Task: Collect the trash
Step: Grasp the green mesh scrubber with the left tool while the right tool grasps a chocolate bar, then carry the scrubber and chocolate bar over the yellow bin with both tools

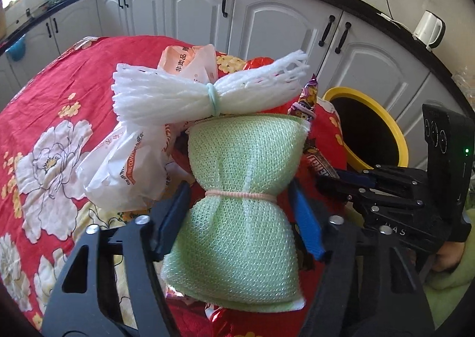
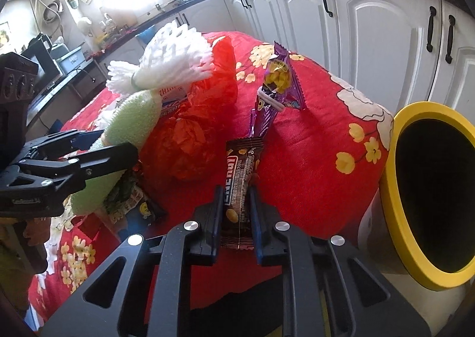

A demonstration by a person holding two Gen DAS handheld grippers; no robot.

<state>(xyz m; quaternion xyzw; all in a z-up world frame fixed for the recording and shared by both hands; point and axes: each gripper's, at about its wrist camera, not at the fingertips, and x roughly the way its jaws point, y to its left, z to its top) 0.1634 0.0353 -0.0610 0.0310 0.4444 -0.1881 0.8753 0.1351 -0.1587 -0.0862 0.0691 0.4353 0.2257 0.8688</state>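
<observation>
My left gripper (image 1: 239, 197) is shut on a green mesh bundle (image 1: 243, 188) tied with a pink band, held over the red flowered tablecloth (image 1: 44, 117). It also shows in the right wrist view (image 2: 130, 120). My right gripper (image 2: 236, 194) is shut on a brown energy bar wrapper (image 2: 242, 176). A white foam net bundle (image 1: 184, 93) lies behind the green one, beside a white plastic bag (image 1: 124, 164). A purple snack packet (image 2: 276, 84) and red crumpled cellophane (image 2: 190, 141) lie on the cloth. The yellow-rimmed trash bin (image 2: 394, 197) stands to the right.
White kitchen cabinets (image 1: 267, 25) under a black countertop run behind the table. A white kettle (image 1: 429, 28) stands on the counter at the right. Small printed wrappers (image 2: 130, 200) lie under the green bundle.
</observation>
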